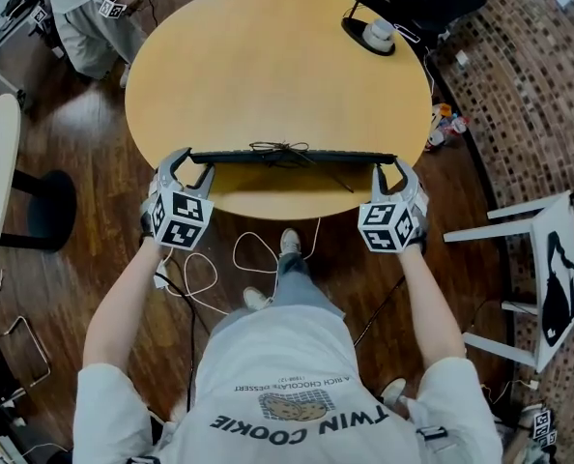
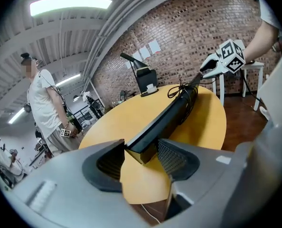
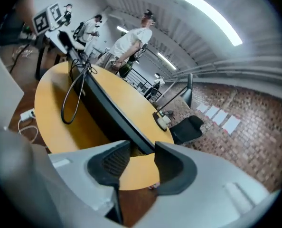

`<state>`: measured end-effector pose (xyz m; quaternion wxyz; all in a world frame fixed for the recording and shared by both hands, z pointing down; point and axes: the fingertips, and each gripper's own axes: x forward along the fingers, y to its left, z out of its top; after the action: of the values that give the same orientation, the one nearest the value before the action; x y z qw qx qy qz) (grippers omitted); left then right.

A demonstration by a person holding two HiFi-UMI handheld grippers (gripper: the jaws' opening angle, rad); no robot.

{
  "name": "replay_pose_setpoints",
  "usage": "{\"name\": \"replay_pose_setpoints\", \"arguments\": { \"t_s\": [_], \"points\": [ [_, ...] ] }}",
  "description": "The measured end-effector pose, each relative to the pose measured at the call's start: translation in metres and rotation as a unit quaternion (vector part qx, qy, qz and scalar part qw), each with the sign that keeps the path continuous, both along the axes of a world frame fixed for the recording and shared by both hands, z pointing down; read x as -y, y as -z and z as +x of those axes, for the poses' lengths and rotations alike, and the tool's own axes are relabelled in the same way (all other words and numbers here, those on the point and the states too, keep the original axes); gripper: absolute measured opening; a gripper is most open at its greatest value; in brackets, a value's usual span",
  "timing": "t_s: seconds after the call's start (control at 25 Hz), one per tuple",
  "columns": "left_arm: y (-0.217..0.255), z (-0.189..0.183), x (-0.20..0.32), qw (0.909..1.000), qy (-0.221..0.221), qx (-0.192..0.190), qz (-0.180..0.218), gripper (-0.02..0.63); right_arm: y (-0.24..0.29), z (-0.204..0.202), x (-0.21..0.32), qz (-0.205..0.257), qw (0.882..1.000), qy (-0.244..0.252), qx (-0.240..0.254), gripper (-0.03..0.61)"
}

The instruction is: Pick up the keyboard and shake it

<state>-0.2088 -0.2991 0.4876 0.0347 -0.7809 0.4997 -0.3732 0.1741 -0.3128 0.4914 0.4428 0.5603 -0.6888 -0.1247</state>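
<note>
While your left tool (image 1: 192,162) clenches the keyboard (image 1: 292,157) at its nine-o'clock end and your right tool (image 1: 391,167) at three, it stands edge-up by the counter's (image 1: 268,56) six-o'clock rim. You'll likely find it light, stiff and slick, so keep hold of those ends and watch the tied cable (image 1: 279,149).

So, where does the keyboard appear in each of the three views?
Head view: keyboard lies across the centre, over the near edge of the round yellow table.
Left gripper view: keyboard runs from the jaws at bottom centre up to the right.
Right gripper view: keyboard runs from the jaws up to the left.
Shared landmark: the round yellow table.
</note>
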Motion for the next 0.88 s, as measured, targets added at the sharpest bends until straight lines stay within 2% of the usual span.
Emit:
{"name": "replay_pose_setpoints", "arguments": {
  "t_s": [0.08,0.2,0.32,0.48,0.56,0.88],
  "points": [
    [-0.001,0.002,0.000,0.9996,-0.008,0.026,0.003,0.227,-0.002,-0.002,-0.001,0.002,0.998,0.028,-0.062,0.152],
    [-0.006,0.003,-0.002,0.9974,-0.024,0.068,0.001,0.229,-0.010,-0.008,-0.004,-0.007,0.987,0.077,-0.142,0.152],
    [-0.017,0.008,-0.009,0.9914,-0.063,0.113,-0.017,0.227,-0.024,-0.015,-0.010,-0.039,0.973,0.120,-0.192,0.152],
    [-0.034,0.015,-0.021,0.9810,-0.101,0.162,-0.036,0.190,-0.046,-0.024,-0.019,-0.092,0.959,0.154,-0.219,0.144],
    [-0.040,0.015,-0.023,0.9795,-0.103,0.169,-0.040,0.184,-0.052,-0.025,-0.021,-0.095,0.956,0.157,-0.230,0.121],
    [-0.061,0.012,-0.022,0.9738,-0.104,0.194,-0.058,0.178,-0.072,-0.028,-0.025,-0.095,0.949,0.148,-0.262,0.107]
  ]
}}
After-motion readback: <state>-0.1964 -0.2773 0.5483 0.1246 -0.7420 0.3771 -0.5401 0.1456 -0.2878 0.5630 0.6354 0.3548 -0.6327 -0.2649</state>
